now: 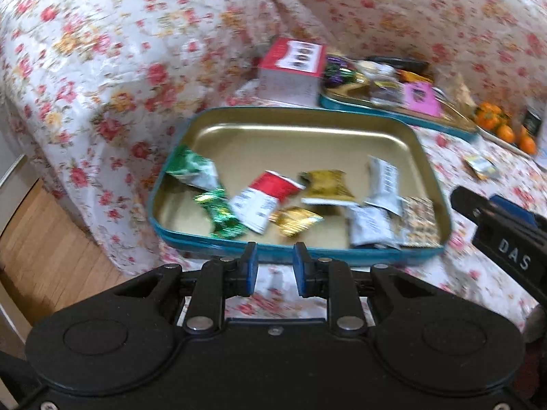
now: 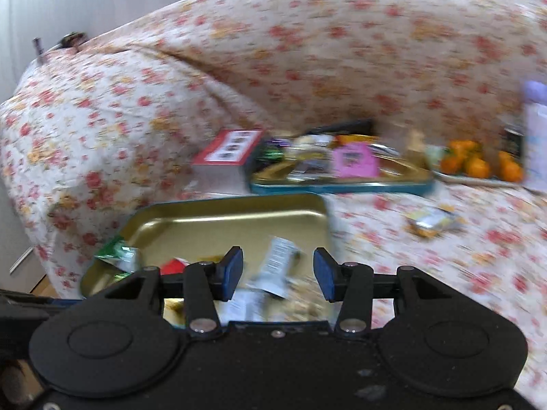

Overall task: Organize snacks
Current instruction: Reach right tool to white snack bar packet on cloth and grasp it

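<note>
Foil and plastic snack packets [image 1: 270, 201] lie loose in the near tin tray [image 1: 424, 157], gold inside, teal wall outside, sitting on the flowered cloth over the table [image 1: 495, 184]. We count green, red-white, gold and grey wrappers, some overlapping at the right end. One stray packet [image 1: 480, 166] lies on the cloth to the right of the tray, apart from it. Behind sit a red box [image 1: 290, 68], a second tray [image 1: 393, 111] crowded with more snacks, and oranges [image 1: 502, 124] further right.

Left claw [image 1: 272, 270] hangs just short of the tray's near wall, jaws a little apart, nothing between them. Right claw [image 2: 278, 273] is over the tray's near right part, jaws wide, also holding nothing; a grey packet [image 2: 277, 270] shows between the pads but lies below, we think.

Handling: packets look light, crinkly and slippery, contents likely crushable. We'd pinch at a sealed end seam or a raised corner, not the flat middle, with a gentle squeeze. The stray packet lies flat on soft cloth, so the cloth may get pinched along with it. Both views are blurred, so fine detail is uncertain.
</note>
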Tool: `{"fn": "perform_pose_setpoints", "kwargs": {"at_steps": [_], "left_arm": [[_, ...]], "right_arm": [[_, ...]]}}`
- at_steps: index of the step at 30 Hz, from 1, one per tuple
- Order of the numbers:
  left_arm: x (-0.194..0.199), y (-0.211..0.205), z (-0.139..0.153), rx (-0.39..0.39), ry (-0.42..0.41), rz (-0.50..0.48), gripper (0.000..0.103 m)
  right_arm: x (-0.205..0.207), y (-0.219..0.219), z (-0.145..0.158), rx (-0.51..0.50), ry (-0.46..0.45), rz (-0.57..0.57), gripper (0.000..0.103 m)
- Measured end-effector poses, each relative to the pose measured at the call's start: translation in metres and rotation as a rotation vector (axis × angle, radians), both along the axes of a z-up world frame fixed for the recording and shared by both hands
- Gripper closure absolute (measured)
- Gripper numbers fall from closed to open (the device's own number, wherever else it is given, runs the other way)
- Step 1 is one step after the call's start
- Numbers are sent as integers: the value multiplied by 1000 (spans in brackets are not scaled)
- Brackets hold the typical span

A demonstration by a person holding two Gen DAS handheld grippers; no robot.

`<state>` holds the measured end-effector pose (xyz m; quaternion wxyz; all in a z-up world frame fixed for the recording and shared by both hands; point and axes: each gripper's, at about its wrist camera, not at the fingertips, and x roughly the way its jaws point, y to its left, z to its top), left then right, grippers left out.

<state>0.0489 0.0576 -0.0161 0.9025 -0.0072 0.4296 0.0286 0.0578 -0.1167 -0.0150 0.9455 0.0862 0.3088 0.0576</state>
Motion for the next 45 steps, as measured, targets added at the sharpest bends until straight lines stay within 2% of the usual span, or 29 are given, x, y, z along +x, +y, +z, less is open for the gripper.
{"fn": "perform_pose_setpoints", "kwargs": {"at_steps": [8, 15, 22, 28, 31, 40, 45], "left_arm": [[-12, -56, -2, 7, 6, -142, 71], [-7, -104, -2, 24, -5, -273, 71], [23, -142, 6, 40, -26, -362, 71], [54, -166, 7, 42, -35, -403, 71], [70, -177, 6, 49, -42, -429, 71], [117, -211, -1, 129, -79, -502, 71], [129, -221, -11, 149, -72, -528, 71]], "right_arm": [[-33, -69, -29, -55, 89, -206, 54], [-43, -111, -50, -84, 126, -297, 54], [-8, -154, -63, -65, 108, -346, 54], [34, -181, -76, -95, 133, -359, 54], [45, -182, -75, -123, 149, -347, 54], [23, -151, -59, -13, 127, -274, 52], [13, -125, -60, -52, 115, -244, 52]]}}
